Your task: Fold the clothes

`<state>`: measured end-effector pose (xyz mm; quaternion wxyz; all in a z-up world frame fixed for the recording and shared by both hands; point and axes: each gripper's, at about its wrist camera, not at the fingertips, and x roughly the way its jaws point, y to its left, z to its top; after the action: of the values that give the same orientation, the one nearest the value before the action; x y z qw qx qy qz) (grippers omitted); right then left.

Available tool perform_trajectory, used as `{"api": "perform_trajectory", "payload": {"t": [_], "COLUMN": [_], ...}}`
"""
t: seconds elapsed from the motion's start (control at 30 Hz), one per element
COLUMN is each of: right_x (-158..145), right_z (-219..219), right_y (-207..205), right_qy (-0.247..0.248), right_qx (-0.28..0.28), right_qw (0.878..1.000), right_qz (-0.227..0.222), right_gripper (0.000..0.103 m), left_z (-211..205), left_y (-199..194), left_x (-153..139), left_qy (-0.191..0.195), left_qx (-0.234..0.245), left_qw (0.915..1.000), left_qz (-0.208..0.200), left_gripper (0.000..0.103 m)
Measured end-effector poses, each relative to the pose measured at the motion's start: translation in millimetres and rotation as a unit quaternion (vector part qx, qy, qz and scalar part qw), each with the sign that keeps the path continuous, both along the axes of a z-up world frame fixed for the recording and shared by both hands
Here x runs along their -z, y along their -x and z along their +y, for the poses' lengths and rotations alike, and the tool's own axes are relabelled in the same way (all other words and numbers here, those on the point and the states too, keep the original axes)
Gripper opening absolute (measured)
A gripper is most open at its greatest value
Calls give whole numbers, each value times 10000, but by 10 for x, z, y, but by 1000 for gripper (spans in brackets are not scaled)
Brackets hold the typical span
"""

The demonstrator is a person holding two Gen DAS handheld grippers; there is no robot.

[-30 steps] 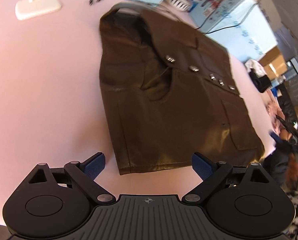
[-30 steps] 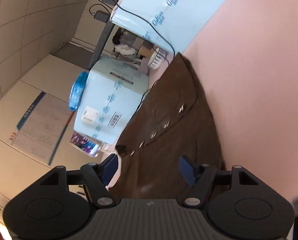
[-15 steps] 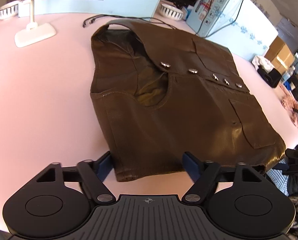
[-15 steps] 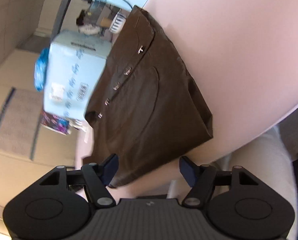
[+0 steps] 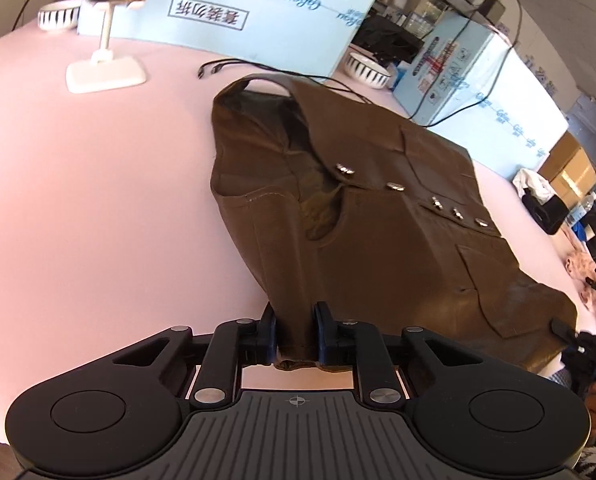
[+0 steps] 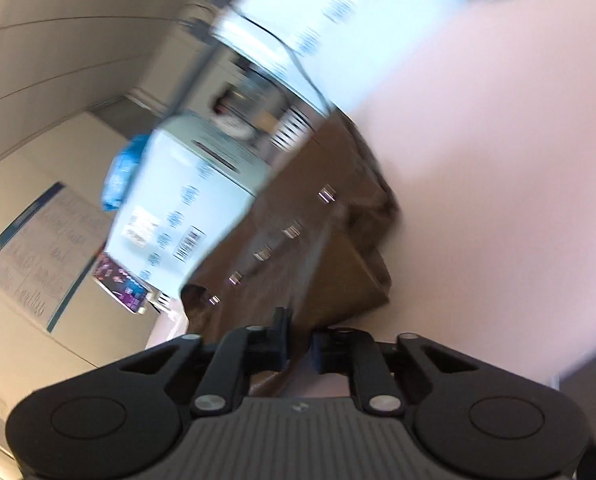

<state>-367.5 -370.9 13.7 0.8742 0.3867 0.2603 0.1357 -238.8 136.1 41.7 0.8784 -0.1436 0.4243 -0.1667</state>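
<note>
Worktop (image 5: 78, 208), pink, carried vest (image 5: 378, 240) spread flat, buttoned, lying toward right edge, hem at near edge.

Left tool (image 5: 295, 334) was clamped on near-left hem corner, leather bunched between fingers. Right tool (image 6: 299, 346) was closed on other hem corner; view blurred, bite depth unclear.

Risks, judged: slick stiff leather could slide from shallow pinch on lift; uneven pull would skew fold line; cable (image 5: 226, 65) near collar might snag.

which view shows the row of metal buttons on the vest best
The left wrist view: it is sharp, and all five buttons run clearly down the brown vest. The right wrist view also catches five buttons, but motion blur smears them and the vest is seen at a steep tilt.
</note>
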Motion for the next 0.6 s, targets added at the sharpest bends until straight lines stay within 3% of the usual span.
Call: {"api": "perform_trajectory", "payload": {"t": [0.3, 0.6], "right_x": [-335, -563], "right_z": [-63, -75], "right_y": [209, 349], "right_qy": [172, 92], "right_qx": [41, 52], "right_qw": [9923, 9839], "right_qz": [-1222, -1784], "right_gripper": [7, 7], "left_z": [86, 88], "left_y": [283, 484], "left_x": [-435, -588], "left_qy": [217, 331], "left_qx": [-10, 18], "left_qw": [9973, 9958], "left_qz": [-703, -852], "left_gripper": [15, 12]}}
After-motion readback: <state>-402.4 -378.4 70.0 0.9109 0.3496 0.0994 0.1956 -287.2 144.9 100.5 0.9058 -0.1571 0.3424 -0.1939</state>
